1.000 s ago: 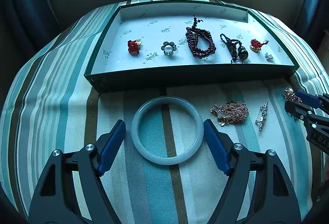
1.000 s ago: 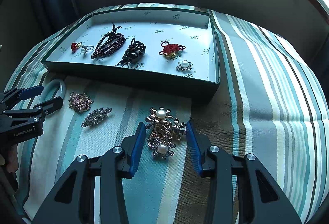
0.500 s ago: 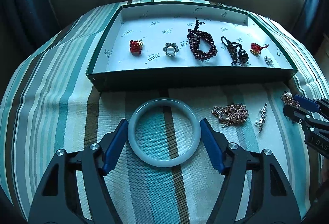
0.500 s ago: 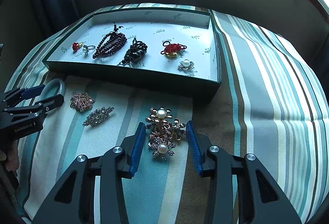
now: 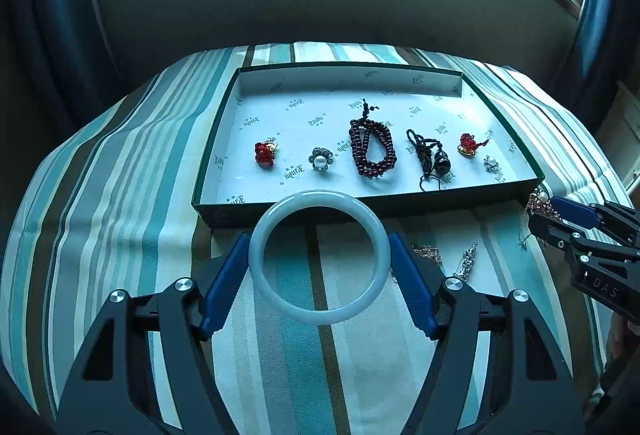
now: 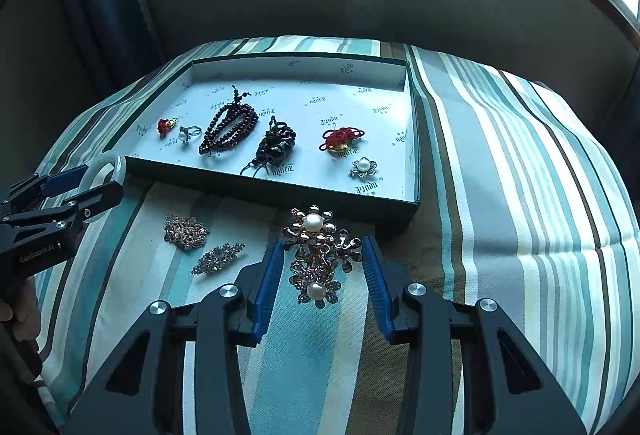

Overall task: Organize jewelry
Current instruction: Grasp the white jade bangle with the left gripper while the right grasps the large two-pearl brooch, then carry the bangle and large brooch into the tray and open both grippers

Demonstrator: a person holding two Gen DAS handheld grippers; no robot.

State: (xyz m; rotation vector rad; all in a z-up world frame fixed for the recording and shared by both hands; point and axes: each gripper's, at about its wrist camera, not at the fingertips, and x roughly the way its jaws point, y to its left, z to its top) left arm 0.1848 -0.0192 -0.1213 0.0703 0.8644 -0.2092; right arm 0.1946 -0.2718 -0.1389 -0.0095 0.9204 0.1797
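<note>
A pale jade bangle [image 5: 320, 317] hangs above the striped cloth with my left gripper [image 5: 319, 240] shut on its two sides; it overlaps the tray's front wall in the left wrist view. My right gripper [image 6: 322, 245] is shut on a gold flower brooch with two pearls [image 6: 313, 222], also lifted off the cloth. From the right wrist view the left gripper [image 6: 102, 181] and bangle [image 6: 120, 165] show at far left. In the left wrist view the right gripper [image 5: 544, 211] sits at far right with the brooch [image 5: 540, 200] at its tips.
A green tray with a white liner [image 5: 360, 206] holds a red knot charm [image 5: 265, 152], pearl ring [image 5: 320, 159], dark bead bracelet [image 5: 372, 149], black cord pendant [image 5: 434, 159] and two small pieces. A rose-gold chain [image 6: 186, 231] and crystal brooch [image 6: 218, 258] lie on the cloth.
The left jaws closed onto the bangle, then both grippers rose, lifting the bangle and the brooch off the cloth. The tray now appears farther below both cameras.
</note>
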